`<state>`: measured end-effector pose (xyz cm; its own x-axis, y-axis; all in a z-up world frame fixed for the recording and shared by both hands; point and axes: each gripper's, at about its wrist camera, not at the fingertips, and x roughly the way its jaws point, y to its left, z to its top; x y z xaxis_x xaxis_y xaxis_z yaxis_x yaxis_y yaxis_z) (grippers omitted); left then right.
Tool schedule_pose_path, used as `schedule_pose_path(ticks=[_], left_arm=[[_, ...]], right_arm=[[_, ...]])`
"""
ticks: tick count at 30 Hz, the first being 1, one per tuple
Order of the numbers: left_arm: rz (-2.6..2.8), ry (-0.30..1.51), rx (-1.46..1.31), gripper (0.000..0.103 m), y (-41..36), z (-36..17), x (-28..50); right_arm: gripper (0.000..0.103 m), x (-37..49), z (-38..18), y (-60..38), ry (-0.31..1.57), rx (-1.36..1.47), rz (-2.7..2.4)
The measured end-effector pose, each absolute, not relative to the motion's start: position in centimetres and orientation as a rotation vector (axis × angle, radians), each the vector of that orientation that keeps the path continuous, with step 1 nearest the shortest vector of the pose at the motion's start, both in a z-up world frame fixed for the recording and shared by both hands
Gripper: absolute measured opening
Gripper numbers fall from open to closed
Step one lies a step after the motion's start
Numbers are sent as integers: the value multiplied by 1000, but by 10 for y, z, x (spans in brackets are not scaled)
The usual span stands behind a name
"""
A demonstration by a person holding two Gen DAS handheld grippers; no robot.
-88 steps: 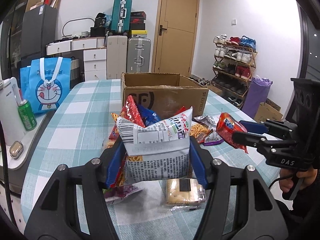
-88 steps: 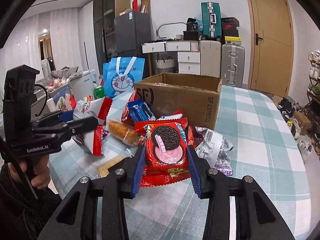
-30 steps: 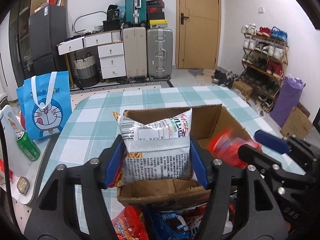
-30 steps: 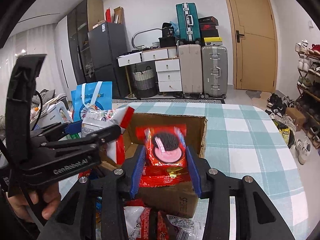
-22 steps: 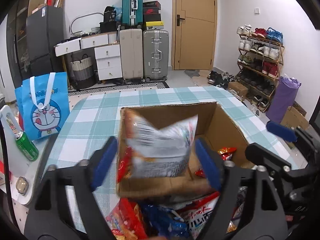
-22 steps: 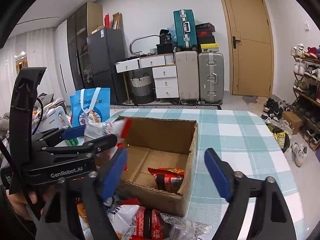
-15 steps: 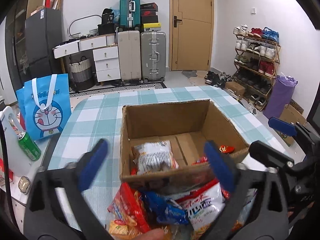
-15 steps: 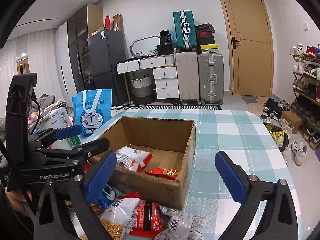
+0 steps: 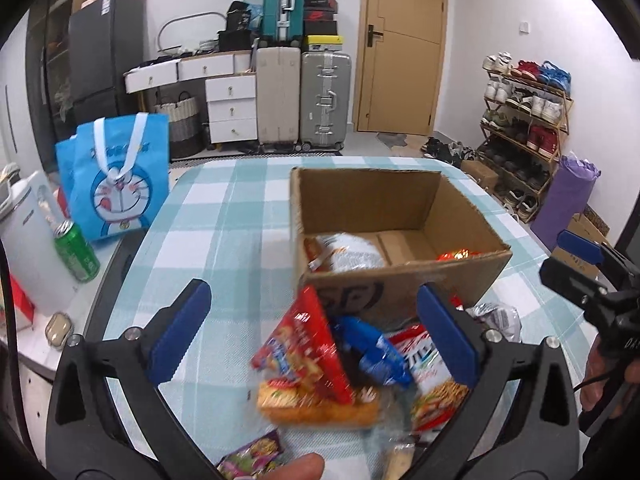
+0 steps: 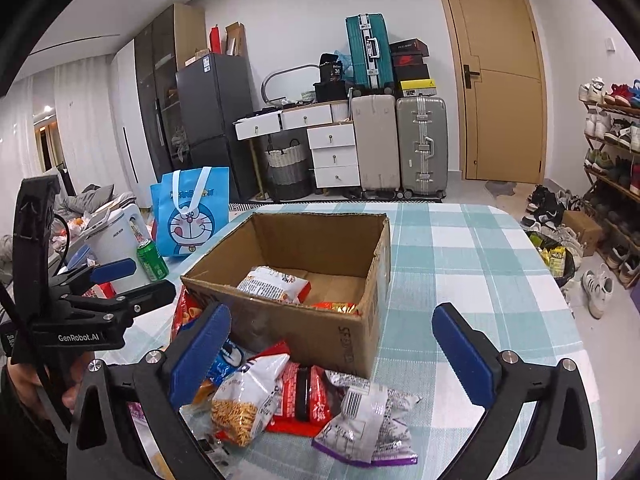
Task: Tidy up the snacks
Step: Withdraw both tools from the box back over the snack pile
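An open cardboard box [image 9: 404, 280] [image 10: 344, 332] stands on the checked table. In it lie a white snack bag [image 9: 344, 254] [image 10: 274, 283] and a red cookie pack [image 9: 456, 256] [image 10: 338, 308]. A pile of loose snack packs [image 9: 336, 364] [image 10: 280, 396] lies in front of the box. My left gripper [image 9: 312, 332] is open and empty above the pile. My right gripper [image 10: 334, 352] is open and empty, over the box's near wall. The left gripper also shows in the right wrist view [image 10: 116, 280].
A blue cartoon bag [image 9: 114, 184], a green can [image 9: 76, 252] and a white appliance [image 9: 24, 240] stand at the table's left. Suitcases, drawers and a shoe rack [image 9: 524, 136] lie beyond the table. The table's right edge [image 10: 576, 320] is close.
Both grippers opened above the box and dropped the white bag and the red cookie pack into it. Both then drew back toward the snack pile, jaws wide.
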<state>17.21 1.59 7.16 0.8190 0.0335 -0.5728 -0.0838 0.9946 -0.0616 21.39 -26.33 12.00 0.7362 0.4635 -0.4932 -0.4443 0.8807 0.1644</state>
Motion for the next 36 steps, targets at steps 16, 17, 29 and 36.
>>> schedule_pose_path(ticks=[16, 17, 29, 36], left_arm=[[114, 691, -141, 102, 38, 41, 118], [112, 699, -139, 102, 37, 39, 116], [140, 758, -131, 102, 32, 12, 91], [143, 797, -151, 102, 33, -3, 88]], right_arm=[[103, 192, 108, -268, 666, 17, 463], [102, 192, 106, -269, 679, 12, 460], [103, 193, 86, -279, 776, -17, 440], [102, 195, 73, -274, 806, -49, 444]])
